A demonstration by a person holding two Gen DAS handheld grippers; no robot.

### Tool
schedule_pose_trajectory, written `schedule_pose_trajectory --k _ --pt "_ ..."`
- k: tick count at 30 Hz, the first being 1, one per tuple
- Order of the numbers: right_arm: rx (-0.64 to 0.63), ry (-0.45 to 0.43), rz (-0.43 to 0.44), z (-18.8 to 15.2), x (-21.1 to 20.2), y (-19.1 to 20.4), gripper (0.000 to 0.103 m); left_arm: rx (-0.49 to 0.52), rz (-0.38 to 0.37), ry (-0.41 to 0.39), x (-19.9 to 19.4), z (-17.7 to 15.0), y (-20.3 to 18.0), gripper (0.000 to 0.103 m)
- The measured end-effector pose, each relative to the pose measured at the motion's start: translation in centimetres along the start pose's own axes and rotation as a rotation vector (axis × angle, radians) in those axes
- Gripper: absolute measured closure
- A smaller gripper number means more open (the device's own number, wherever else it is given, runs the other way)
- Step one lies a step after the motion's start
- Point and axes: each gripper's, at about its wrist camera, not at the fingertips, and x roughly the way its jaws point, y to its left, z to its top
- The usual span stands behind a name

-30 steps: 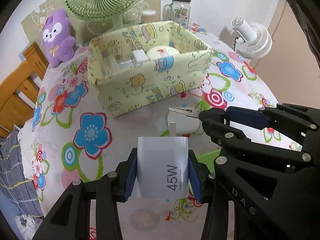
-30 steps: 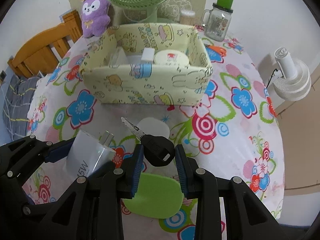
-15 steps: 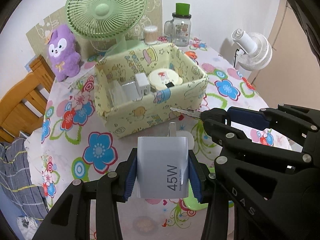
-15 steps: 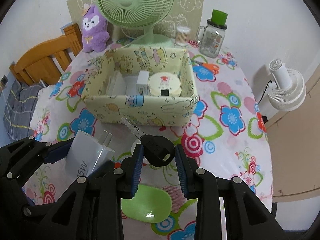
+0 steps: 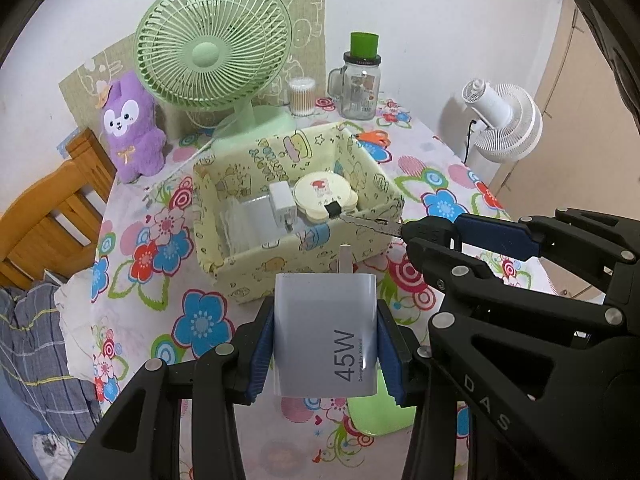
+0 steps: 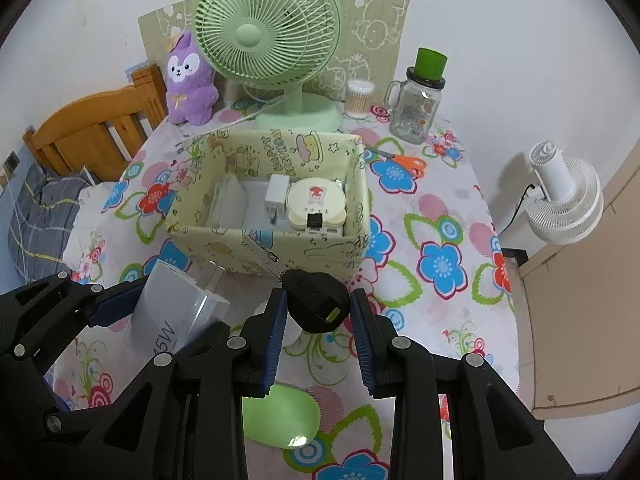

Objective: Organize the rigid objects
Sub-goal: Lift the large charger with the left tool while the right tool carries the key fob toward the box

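The left hand-held gripper (image 5: 325, 344) is clamped on a white 45W charger (image 5: 325, 336), prongs pointing away, held above the table (image 5: 132, 240). At about three o'clock from it, the right hand-held gripper (image 6: 318, 316) pinches a key (image 6: 314, 298) by its black head — blade aimed at the box. At twelve o'clock from both sits the yellow cartoon-print box (image 6: 272, 248), already holding a small white plug (image 6: 276, 196) and a round cream case (image 6: 317, 200). Beyond it stand a green fan (image 6: 268, 36) and a purple plush (image 6: 190, 80) — a green oval object (image 6: 280, 416) lies at six o'clock.
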Motion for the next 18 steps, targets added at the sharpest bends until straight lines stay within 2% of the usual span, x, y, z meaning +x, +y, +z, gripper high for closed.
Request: schedule_pose_trajectory --k 18 --pt "-0.022 -0.027 0.011 2.8 0.1 -0.7 0.068 -0.020 0.020 -0.026 0.0 2.6 0.5 0.055"
